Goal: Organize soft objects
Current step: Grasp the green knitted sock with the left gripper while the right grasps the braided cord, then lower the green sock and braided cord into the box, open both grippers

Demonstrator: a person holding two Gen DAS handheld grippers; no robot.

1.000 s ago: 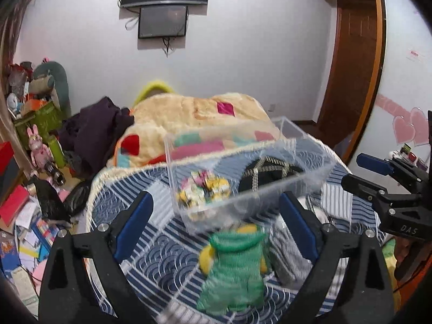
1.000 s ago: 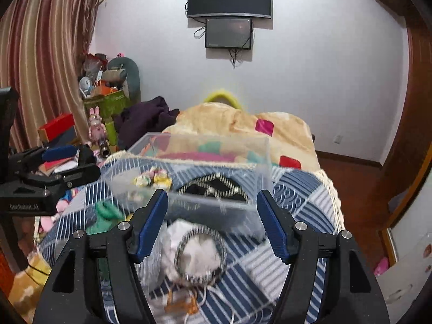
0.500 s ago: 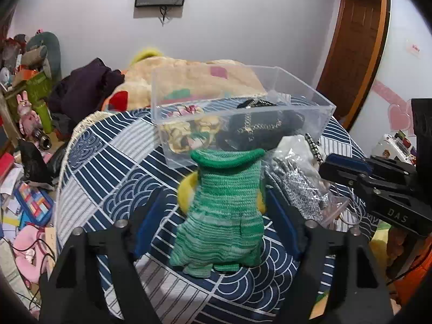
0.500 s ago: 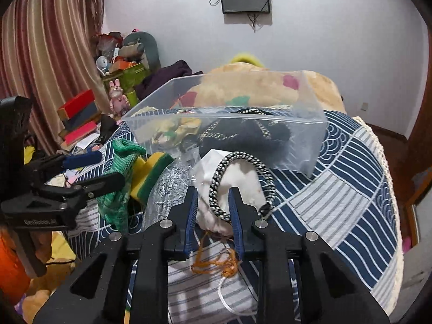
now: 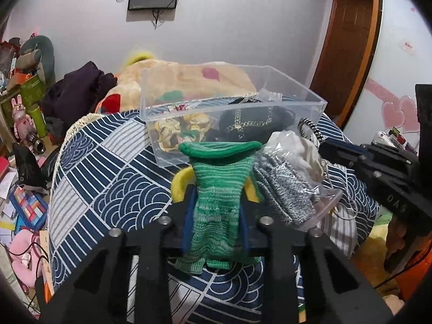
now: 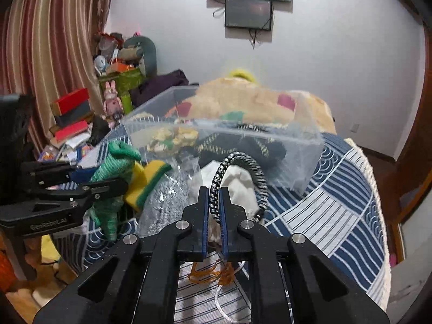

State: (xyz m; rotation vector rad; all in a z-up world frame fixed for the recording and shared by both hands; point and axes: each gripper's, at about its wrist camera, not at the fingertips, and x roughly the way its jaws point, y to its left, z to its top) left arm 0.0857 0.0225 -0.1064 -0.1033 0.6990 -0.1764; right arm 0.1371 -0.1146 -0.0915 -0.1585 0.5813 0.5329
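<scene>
Green knit sock's (image 5: 216, 202) lower end behind left claw (image 5: 214, 216); blurred bin (image 6: 216, 135) rim.

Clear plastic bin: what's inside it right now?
Inside the clear plastic bin: a yellow floral fabric piece on the left and a black item with gold chain trim on the right. Anything beneath them is covered.

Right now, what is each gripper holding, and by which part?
Left hand-held gripper: green sock, mid-body. Right hand-held gripper: braided cord loop, near side.
</scene>
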